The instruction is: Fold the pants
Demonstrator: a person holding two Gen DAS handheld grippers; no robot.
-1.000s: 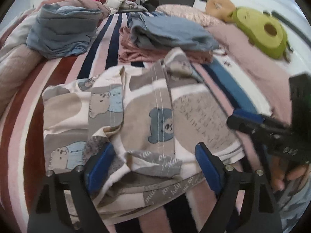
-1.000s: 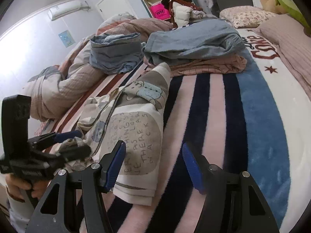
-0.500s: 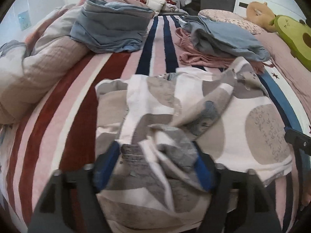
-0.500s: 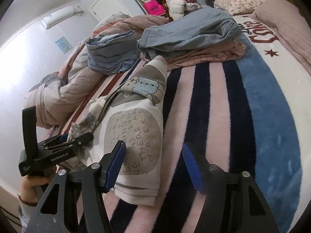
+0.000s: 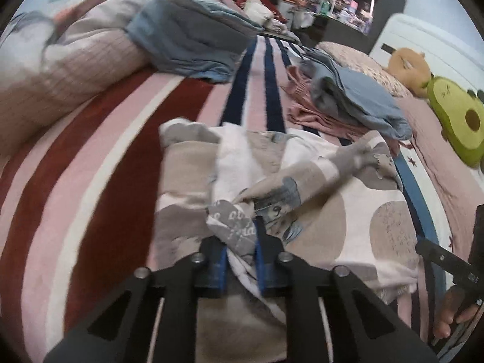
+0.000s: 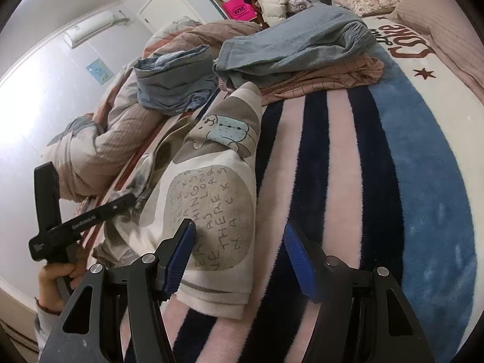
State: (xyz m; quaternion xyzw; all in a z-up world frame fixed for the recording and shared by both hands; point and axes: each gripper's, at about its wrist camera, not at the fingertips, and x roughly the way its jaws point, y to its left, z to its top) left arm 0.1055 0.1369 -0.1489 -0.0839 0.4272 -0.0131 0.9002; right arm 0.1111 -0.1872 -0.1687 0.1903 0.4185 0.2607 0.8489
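The bear-print pants (image 5: pixel 317 211) lie bunched on the striped blanket; they also show in the right wrist view (image 6: pixel 211 199). My left gripper (image 5: pixel 240 260) is shut on a grey fold of the pants at their near edge and holds it slightly raised. It shows from the side in the right wrist view (image 6: pixel 121 202). My right gripper (image 6: pixel 239 251) is open and empty, low over the pants' near right hem, its left finger beside the cloth. Its body shows at the right edge of the left wrist view (image 5: pixel 447 260).
The striped blanket (image 6: pixel 348 181) covers the bed. Folded blue and pink clothes (image 6: pixel 302 51) lie behind the pants, another blue pile (image 5: pixel 187 45) at the far left on a bunched quilt (image 5: pixel 69 69). An avocado plush (image 5: pixel 456 121) and pillows sit at the right.
My left gripper has closed on the pants' fold and swung left, lifting the cloth. The right gripper stays open and has barely moved.
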